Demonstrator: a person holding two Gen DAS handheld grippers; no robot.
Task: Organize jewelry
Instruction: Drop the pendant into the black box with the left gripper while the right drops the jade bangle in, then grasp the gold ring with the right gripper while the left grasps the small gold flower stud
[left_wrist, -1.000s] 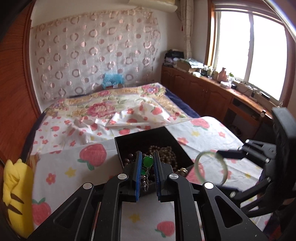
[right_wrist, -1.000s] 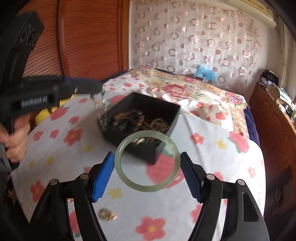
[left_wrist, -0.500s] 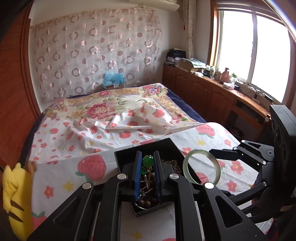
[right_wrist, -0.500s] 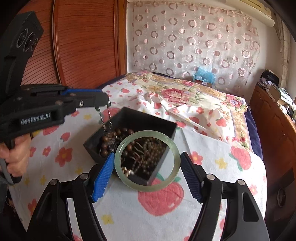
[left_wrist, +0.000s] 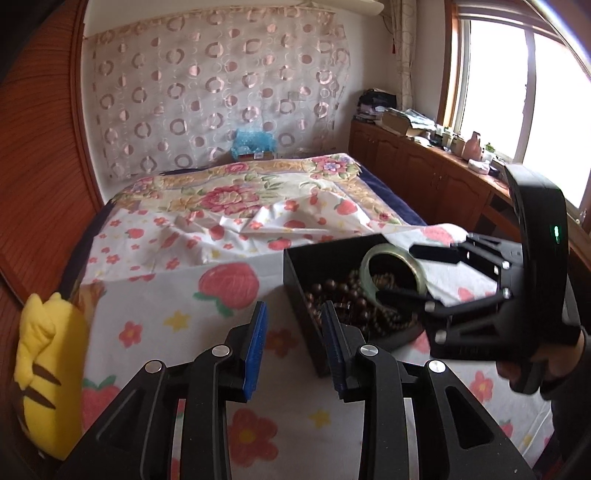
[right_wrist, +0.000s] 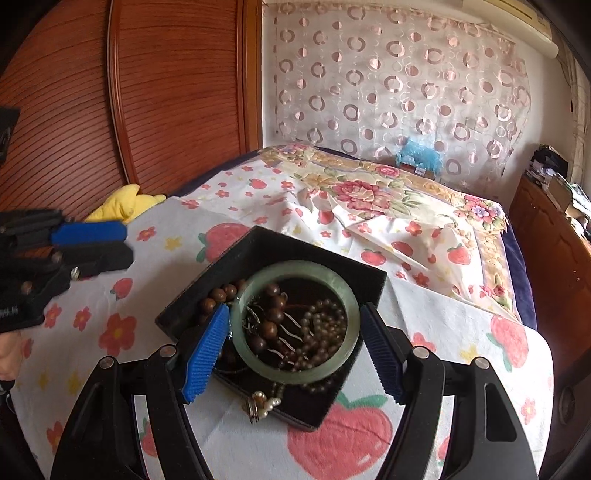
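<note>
My right gripper (right_wrist: 293, 341) holds the green bangle (right_wrist: 295, 321) by its two sides, with the blue pads (right_wrist: 207, 350) spread wide around it. The bangle hangs just over the black box (right_wrist: 364, 275), which sits on the strawberry sheet (right_wrist: 347, 439) on the bed. Inside the box I see brown beads (right_wrist: 271, 308) and a small pearl string (right_wrist: 264, 402) lying at the near edge. My left gripper (left_wrist: 293, 345) is partly open and has nothing in it. It sits just left of the box, close to its near corner. A yellow plush toy (left_wrist: 44, 373) lies at the far left edge of the bed.
</note>
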